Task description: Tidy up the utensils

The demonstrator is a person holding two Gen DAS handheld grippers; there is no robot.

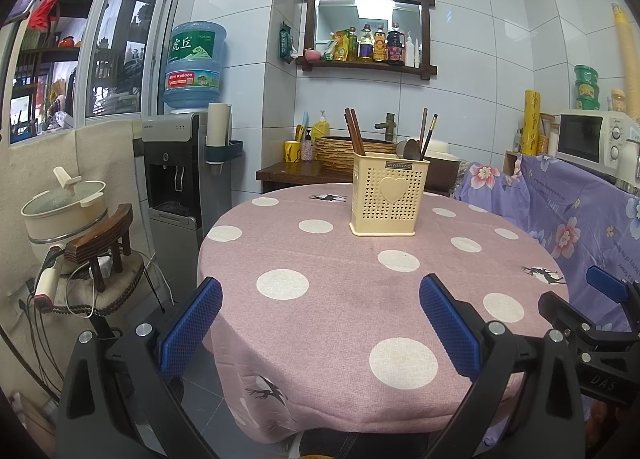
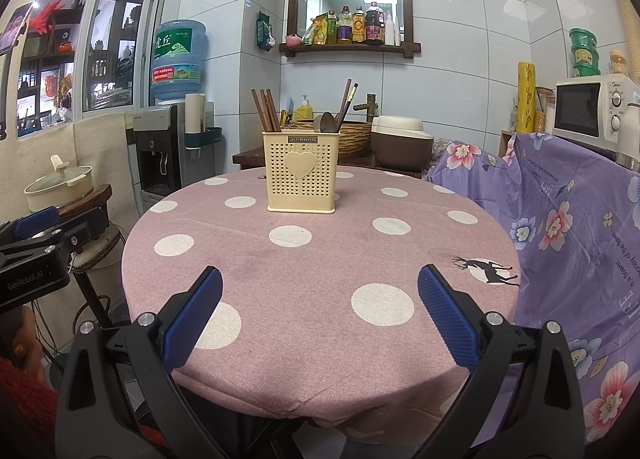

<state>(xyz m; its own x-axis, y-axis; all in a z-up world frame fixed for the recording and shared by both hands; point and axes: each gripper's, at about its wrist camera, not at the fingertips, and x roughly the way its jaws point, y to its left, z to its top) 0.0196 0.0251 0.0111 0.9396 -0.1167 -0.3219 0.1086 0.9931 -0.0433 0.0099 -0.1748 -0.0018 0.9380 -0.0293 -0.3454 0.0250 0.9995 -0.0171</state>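
A cream perforated utensil holder (image 1: 387, 195) with a heart on its front stands upright at the far side of the round pink polka-dot table (image 1: 340, 299); it also shows in the right wrist view (image 2: 302, 175). Brown chopsticks (image 2: 266, 111) stand in its left part, a spoon (image 2: 326, 123) and dark chopsticks (image 2: 347, 103) in its right part. My left gripper (image 1: 320, 299) is open and empty over the table's near edge. My right gripper (image 2: 320, 291) is open and empty, also at the near edge, well short of the holder.
A water dispenser (image 1: 180, 163) stands left of the table, with a chair (image 1: 104, 251) and a pot (image 1: 64, 211) nearer. A counter with a basket (image 1: 336, 147) lies behind. A purple floral cloth (image 2: 580, 239) covers furniture at right, under a microwave (image 2: 592, 111).
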